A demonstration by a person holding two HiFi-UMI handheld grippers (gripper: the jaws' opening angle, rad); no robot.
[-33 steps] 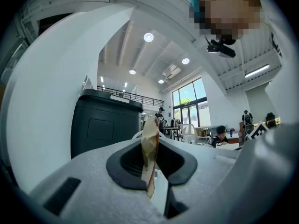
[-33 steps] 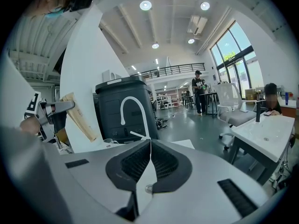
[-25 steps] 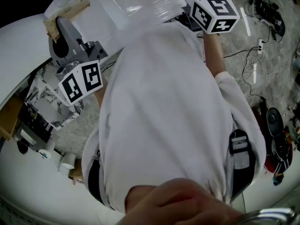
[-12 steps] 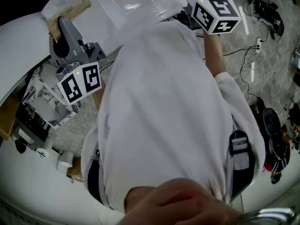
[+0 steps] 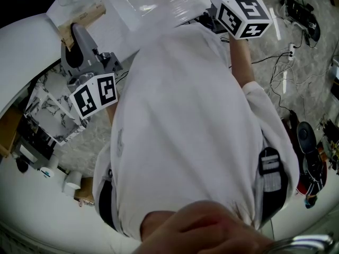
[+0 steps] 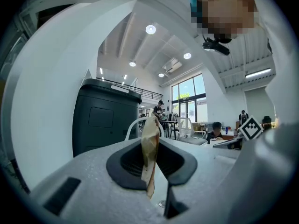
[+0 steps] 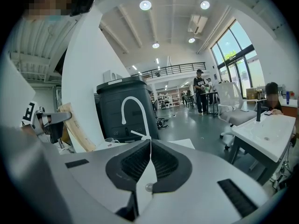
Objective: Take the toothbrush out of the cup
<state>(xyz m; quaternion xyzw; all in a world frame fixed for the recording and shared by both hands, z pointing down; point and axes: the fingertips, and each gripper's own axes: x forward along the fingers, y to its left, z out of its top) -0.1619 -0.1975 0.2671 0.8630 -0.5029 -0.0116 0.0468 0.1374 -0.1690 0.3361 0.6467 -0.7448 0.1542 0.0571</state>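
Head view is mostly the person's white shirt (image 5: pixel 185 120), with both tools held out ahead and well apart. Left gripper view: the left tool (image 6: pixel 155 146) has its jaws nearly together, pinching a thin tan strip (image 6: pixel 150 129) that stands up between them. As far as I can tell, that's no toothbrush. Right gripper view: the right tool (image 7: pixel 150 141) is closed pad to pad, with nothing in it. And the toothbrush and the cup? Neither shows clearly anywhere. Some small white containers (image 5: pixel 73 182) sit at the lower left of the head view, too small to call. So by my reading the task isn't under way yet. To do it well, find the cup first and spread the right tool's jaws before the approach. Then come in from above, grip the handle well up, and lift straight so the cup doesn't tip.
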